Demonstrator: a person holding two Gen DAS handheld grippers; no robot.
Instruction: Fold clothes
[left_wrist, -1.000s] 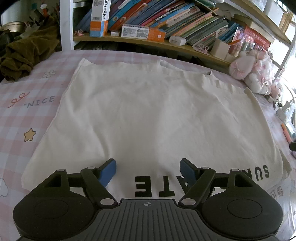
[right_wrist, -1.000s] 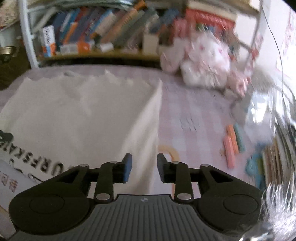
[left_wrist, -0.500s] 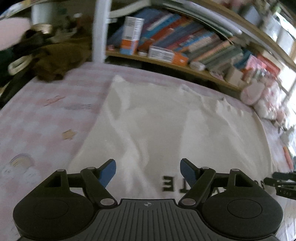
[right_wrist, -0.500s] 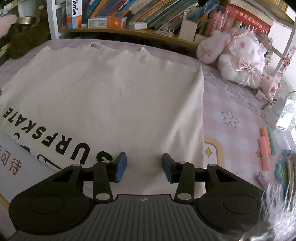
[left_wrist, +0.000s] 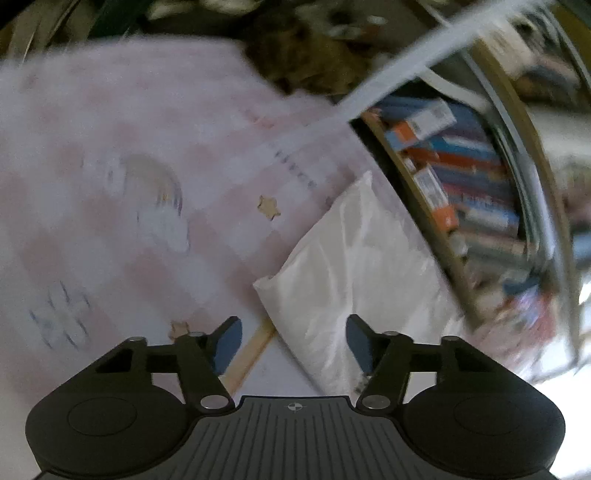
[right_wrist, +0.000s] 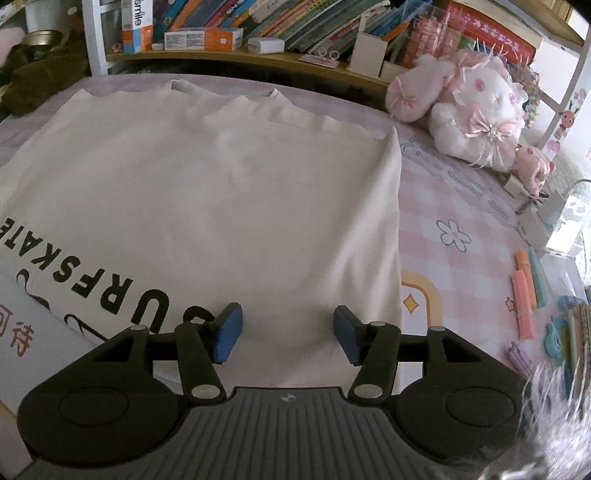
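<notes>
Garment: a cream T-shirt (right_wrist: 221, 192) spread flat on the pink checked worktop (right_wrist: 454, 206), in front of the bookshelf (right_wrist: 236, 40).
Print: black block letters, "SURFSKATE" as far as they can be read, run along the shirt's near left part in the right wrist view, upside down to the camera.
Surface: mostly smooth, with low ripples toward the bookshelf and a soft ridge down the edge nearest the plush toy (right_wrist: 472, 107).
Far edge: uneven, with two small raised points at the side closest to the bookshelf.
Edge by the plush toy: straight, running from a raised corner toward the right tongs (right_wrist: 288, 332).
Right tongs: spread apart, nothing between the blue pads (right_wrist: 229, 328), held over the shirt's near part, just inside its edge.
Left tongs (left_wrist: 291, 341): released, empty, above a corner of the shirt (left_wrist: 354, 280); this view is tilted and motion-blurred.
Corner in left view: pale, sharply pointed, lying on the worktop (left_wrist: 110, 184) with the bookshelf (left_wrist: 469, 184) running along its far side.
Beside the shirt: orange and green sticks (right_wrist: 528, 288) on the worktop, well apart from the cloth, on the plush toy's side.
</notes>
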